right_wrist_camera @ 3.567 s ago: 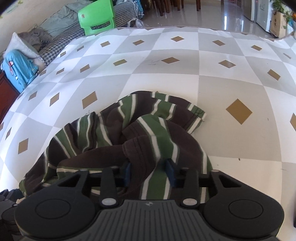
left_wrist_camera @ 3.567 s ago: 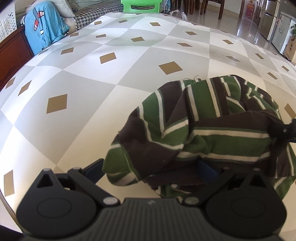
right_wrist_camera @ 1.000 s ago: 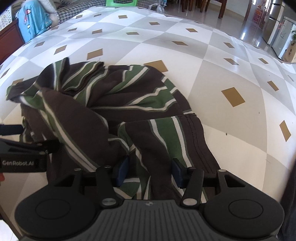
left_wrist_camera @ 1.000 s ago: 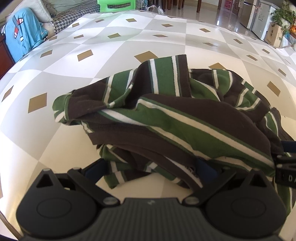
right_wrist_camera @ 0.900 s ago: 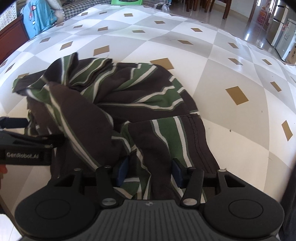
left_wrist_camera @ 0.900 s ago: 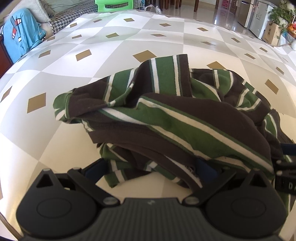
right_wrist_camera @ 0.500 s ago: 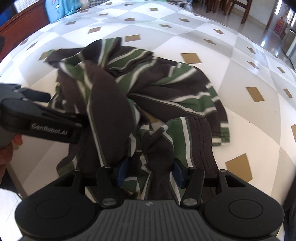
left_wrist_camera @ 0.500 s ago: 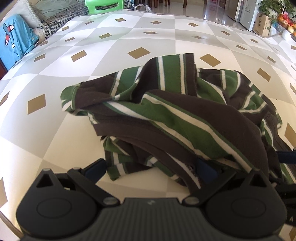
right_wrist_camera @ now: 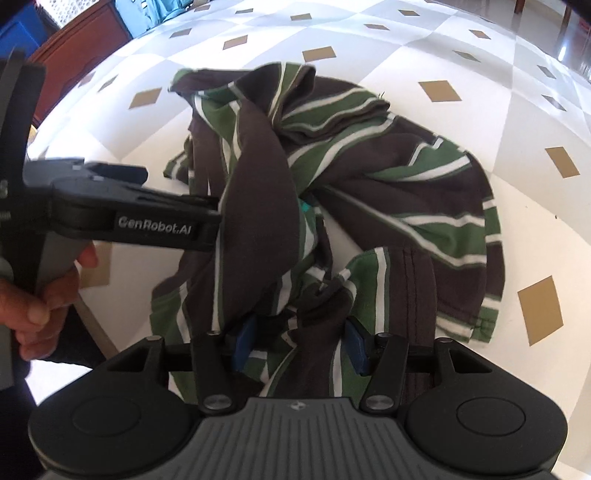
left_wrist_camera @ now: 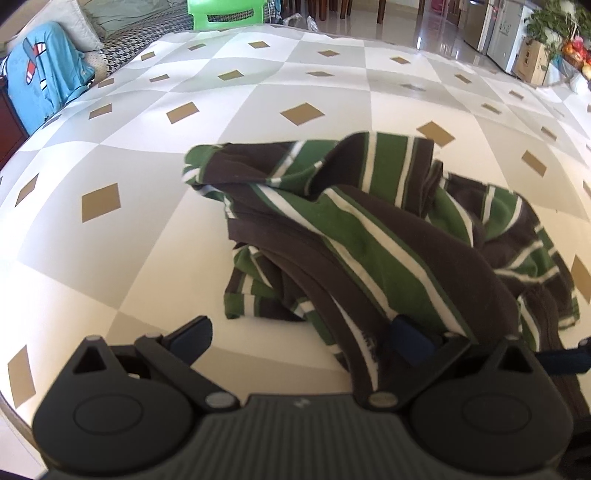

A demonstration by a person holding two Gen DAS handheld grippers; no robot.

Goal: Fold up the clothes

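White lettering on the side of the left gripper, seen from the right wrist camera, read "GenRobot.AI". In its own view the left gripper had its blue-padded fingers spread wide: the left finger stood clear over the bare tablecloth, while the right one was buried under a draped fold of the striped shirt, pinching nothing. The right gripper was clenched on a bunched brown-and-green wad of the striped shirt, its blue pads pressed against the cloth on either side. The garment, in brown, green and white stripes, lay crumpled on the table, covered by a grey-and-white checked tablecloth with tan diamonds. A bare hand gripped the left tool's handle. Beyond the table stood a green plastic chair and a blue garment.
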